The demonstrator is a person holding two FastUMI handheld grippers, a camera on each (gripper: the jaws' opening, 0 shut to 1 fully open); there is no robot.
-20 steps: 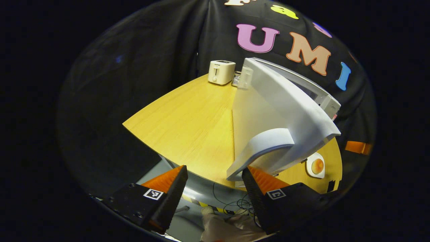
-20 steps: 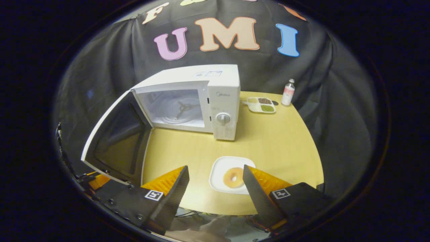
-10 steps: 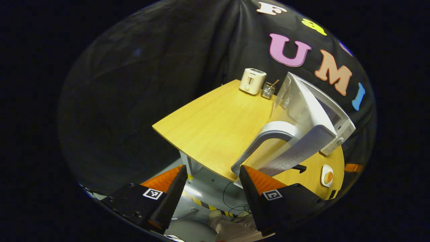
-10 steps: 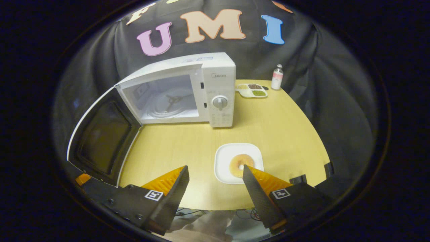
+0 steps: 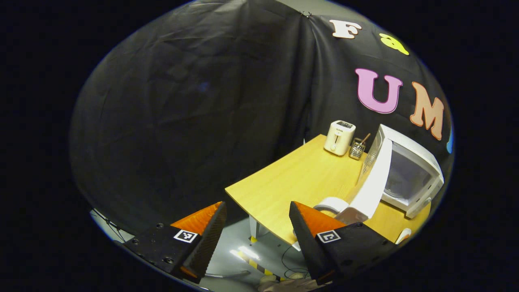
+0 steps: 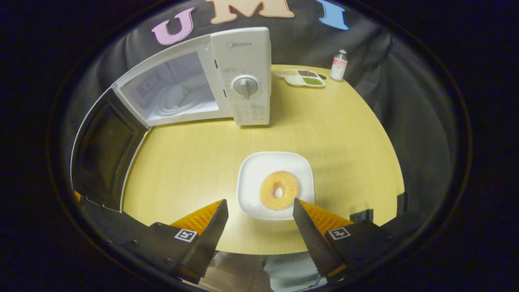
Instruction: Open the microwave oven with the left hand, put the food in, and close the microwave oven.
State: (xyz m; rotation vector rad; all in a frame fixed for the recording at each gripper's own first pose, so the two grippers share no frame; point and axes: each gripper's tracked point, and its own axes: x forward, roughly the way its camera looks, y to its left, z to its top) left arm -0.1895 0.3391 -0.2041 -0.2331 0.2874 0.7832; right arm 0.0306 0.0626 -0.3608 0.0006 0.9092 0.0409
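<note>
Left gripper view
Left gripper [image 5: 256, 211]: the jaws are seen spread wide with nothing held between them, out past the near corner of the table [image 5: 292, 182].
Microwave oven [image 5: 409, 174]: a white box set on the wooden top at the right, its cavity exposed.
Door [image 5: 375, 178]: swung wide open and seen edge-on as a white slab; a curved white handle [image 5: 330, 205] is found at its near end, just beside the right finger, and contact cannot be judged there.
Background: a white toaster [image 5: 339, 138] and a wire holder [image 5: 357, 148] are placed at the far edge.

Right gripper view
Right gripper [image 6: 259, 209]: the jaws are held apart and empty, low over the near rim of the plate [image 6: 253, 182].
Food: a glazed ring donut [image 6: 279, 190] with a pale centre hole is laid on the square white plate, in front of the microwave and well apart from it.
Microwave interior: a glass turntable [image 6: 182, 99] is visible; a round dial [image 6: 245, 86] is mounted on the panel.
Door inner face: dark window, white frame.
Far edge: a divided dish [image 6: 302, 78] and a small bottle [image 6: 338, 65] are set side by side.
</note>
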